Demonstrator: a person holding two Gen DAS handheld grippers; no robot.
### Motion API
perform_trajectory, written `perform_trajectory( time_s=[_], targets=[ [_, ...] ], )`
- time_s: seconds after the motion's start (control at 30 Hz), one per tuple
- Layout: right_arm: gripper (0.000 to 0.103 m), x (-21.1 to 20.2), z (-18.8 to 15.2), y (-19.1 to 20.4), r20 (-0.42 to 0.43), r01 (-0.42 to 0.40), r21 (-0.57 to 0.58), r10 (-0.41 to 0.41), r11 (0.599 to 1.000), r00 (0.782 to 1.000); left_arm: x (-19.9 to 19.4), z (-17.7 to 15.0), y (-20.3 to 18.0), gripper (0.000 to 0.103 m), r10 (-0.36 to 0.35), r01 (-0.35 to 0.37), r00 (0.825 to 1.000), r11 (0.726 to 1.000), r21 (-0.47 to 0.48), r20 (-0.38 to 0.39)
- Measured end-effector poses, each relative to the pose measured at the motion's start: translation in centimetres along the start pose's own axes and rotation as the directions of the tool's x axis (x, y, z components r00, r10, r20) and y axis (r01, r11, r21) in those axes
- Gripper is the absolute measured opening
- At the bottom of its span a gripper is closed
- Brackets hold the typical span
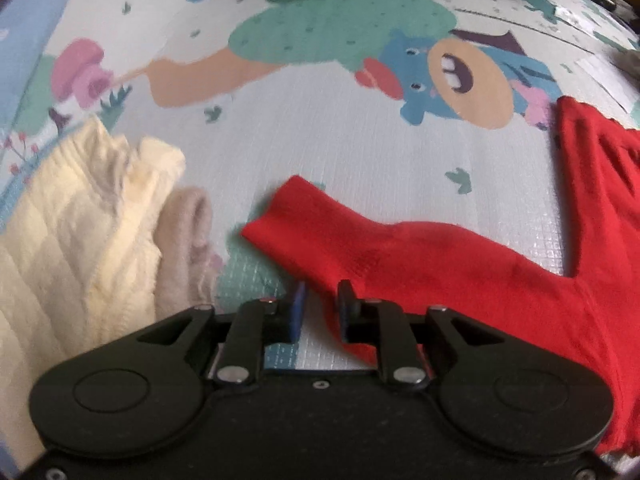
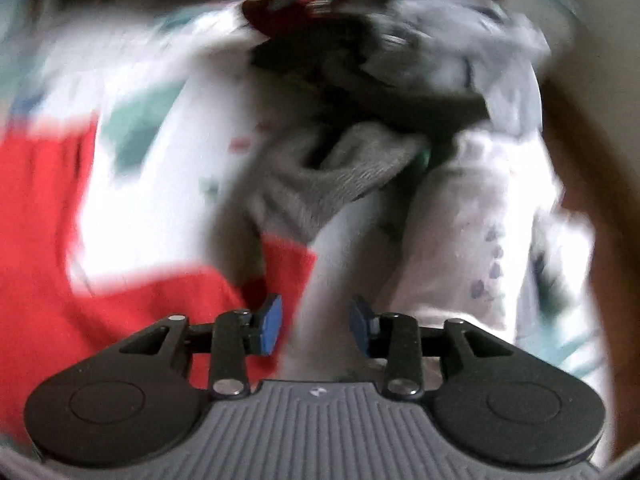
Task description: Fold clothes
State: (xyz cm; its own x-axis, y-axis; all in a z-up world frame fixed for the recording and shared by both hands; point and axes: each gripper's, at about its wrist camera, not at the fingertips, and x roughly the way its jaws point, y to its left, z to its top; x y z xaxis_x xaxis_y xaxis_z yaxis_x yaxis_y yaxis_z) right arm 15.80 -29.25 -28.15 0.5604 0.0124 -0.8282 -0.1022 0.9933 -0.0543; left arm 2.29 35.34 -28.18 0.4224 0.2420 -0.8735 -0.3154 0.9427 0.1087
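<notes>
A red shirt [image 1: 520,264] lies spread on the printed play mat [image 1: 320,152], one sleeve reaching left toward the middle. My left gripper [image 1: 320,312] stands open low over that sleeve's near edge, its right finger over the red cloth and the mat showing between the blue pads. In the blurred right wrist view the same red shirt [image 2: 48,240] fills the left side. My right gripper [image 2: 316,326] is open, with pale cloth showing between the pads; its left pad is over the shirt's right edge.
A cream knitted garment [image 1: 68,232] and a beige garment [image 1: 184,240] lie at the mat's left. A heap of grey [image 2: 320,184], dark [image 2: 360,80] and pale blue [image 2: 472,40] clothes sits ahead of my right gripper, with white printed cloth [image 2: 480,240] to its right.
</notes>
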Motion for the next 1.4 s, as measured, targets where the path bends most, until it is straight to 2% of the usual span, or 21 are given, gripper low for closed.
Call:
perform_trajectory(
  time_s=[0.1, 0.17, 0.2, 0.23, 0.27, 0.33, 0.37, 0.43, 0.53, 0.57, 0.67, 0.7, 0.73, 0.77, 0.8, 0.97, 1.1, 1.17, 1.2, 1.33, 1.4],
  targets=[
    [0.082, 1.5, 3.3, -0.6, 0.020, -0.050, 0.092, 0.048, 0.995, 0.999, -0.4, 0.3, -0.3, 0.023, -0.017, 0.017, 1.000, 1.000, -0.011, 0.015],
    [0.083, 4.0, 5.5, -1.1, -0.005, -0.056, 0.159, 0.058, 0.986, 0.998, -0.1, 0.6, -0.8, 0.026, -0.018, 0.018, 1.000, 1.000, 0.009, 0.019],
    [0.073, 5.3, 6.7, -1.1, -0.026, -0.044, 0.141, 0.048, 0.989, 0.999, 0.2, 0.9, -1.2, 0.026, -0.021, 0.020, 1.000, 1.000, 0.015, 0.018],
    [0.028, 6.6, 7.9, -1.1, -0.048, -0.028, 0.108, 0.034, 0.994, 0.998, 0.6, 1.1, -1.5, 0.026, -0.024, 0.023, 1.000, 1.000, 0.020, 0.016],
    [0.001, 7.9, 9.1, -1.0, -0.070, -0.014, 0.076, 0.019, 0.997, 0.997, 0.9, 1.4, -1.8, 0.026, -0.027, 0.027, 1.000, 0.999, 0.024, 0.014],
    [0.004, 10.2, 11.1, -0.9, -0.076, 0.142, -0.094, -0.149, 0.985, 0.986, 1.4, 1.9, -2.4, 0.026, -0.034, 0.033, 0.999, 0.999, 0.030, 0.015],
    [0.004, 10.8, 12.0, -1.2, -0.034, 0.234, -0.176, -0.243, 0.956, 0.969, 1.5, 2.1, -2.7, 0.026, -0.038, 0.037, 0.999, 0.999, 0.031, 0.019],
    [0.002, 11.6, 13.6, -2.7, 0.069, 0.408, -0.299, -0.407, 0.863, 0.911, 1.5, 2.4, -3.2, 0.026, -0.054, 0.053, 0.998, 0.998, 0.032, 0.025],
    [0.002, 13.1, 13.7, -6.9, -0.024, 0.479, -0.316, -0.512, 0.819, 0.859, 1.2, 2.6, -3.8, 0.026, -0.077, 0.075, 0.997, 0.996, 0.056, 0.031],
    [0.002, 12.9, 13.0, -7.0, -0.014, 0.469, -0.340, -0.503, 0.815, 0.864, 1.2, 2.5, -3.9, 0.026, -0.082, 0.080, 0.996, 0.995, 0.063, 0.032],
    [0.012, 11.6, 10.7, -6.2, 0.054, 0.429, -0.434, -0.453, 0.792, 0.890, 0.8, 2.3, -3.8, 0.026, -0.090, 0.088, 0.995, 0.994, 0.061, 0.037],
    [0.033, 10.2, 9.8, -5.6, 0.091, 0.403, -0.439, -0.407, 0.803, 0.909, 0.7, 2.3, -3.7, 0.026, -0.092, 0.090, 0.995, 0.994, 0.061, 0.039],
    [0.069, 8.6, 8.8, -4.8, 0.139, 0.386, -0.431, -0.362, 0.816, 0.922, 0.5, 2.3, -3.5, 0.026, -0.093, 0.091, 0.995, 0.994, 0.061, 0.041],
    [0.083, 7.6, 8.1, -3.8, 0.154, 0.351, -0.438, -0.316, 0.828, 0.936, 0.4, 2.2, -3.3, 0.026, -0.091, 0.088, 0.995, 0.994, 0.061, 0.044],
    [0.090, 6.7, 7.4, -2.7, 0.158, 0.311, -0.450, -0.269, 0.837, 0.950, 0.3, 2.3, -3.1, 0.026, -0.091, 0.089, 0.995, 0.995, 0.056, 0.046],
    [0.087, 2.2, 3.8, 2.8, 0.171, 0.109, -0.511, -0.023, 0.853, 0.985, -0.2, 2.3, -2.2, 0.034, -0.109, 0.107, 0.992, 0.994, 0.036, 0.055],
    [0.071, -1.3, 1.0, 7.2, 0.168, -0.052, -0.560, 0.175, 0.827, 0.970, -0.6, 1.6, -2.5, 0.034, -0.177, 0.174, 0.984, 0.983, 0.063, 0.034],
    [0.061, -1.7, -1.0, 9.7, 0.051, -0.180, -0.616, 0.267, 0.767, 0.962, -1.3, 0.8, -3.3, 0.034, -0.277, 0.273, 0.961, 0.954, 0.121, 0.012],
    [0.052, -2.0, -2.6, 11.2, -0.008, -0.239, -0.658, 0.310, 0.714, 0.951, -1.8, 0.2, -4.1, 0.034, -0.340, 0.336, 0.940, 0.926, 0.172, -0.008],
    [0.039, -4.7, -8.8, 16.0, -0.176, -0.384, -0.801, 0.432, 0.459, 0.884, -4.4, -3.2, -8.5, 0.034, -0.530, 0.542, 0.837, 0.769, 0.338, -0.137],
    [0.036, -6.0, -10.9, 17.6, -0.215, -0.402, -0.842, 0.460, 0.359, 0.861, -5.6, -4.9, -11.1, 0.034, -0.553, 0.569, 0.815, 0.709, 0.417, -0.171]
  ],
)
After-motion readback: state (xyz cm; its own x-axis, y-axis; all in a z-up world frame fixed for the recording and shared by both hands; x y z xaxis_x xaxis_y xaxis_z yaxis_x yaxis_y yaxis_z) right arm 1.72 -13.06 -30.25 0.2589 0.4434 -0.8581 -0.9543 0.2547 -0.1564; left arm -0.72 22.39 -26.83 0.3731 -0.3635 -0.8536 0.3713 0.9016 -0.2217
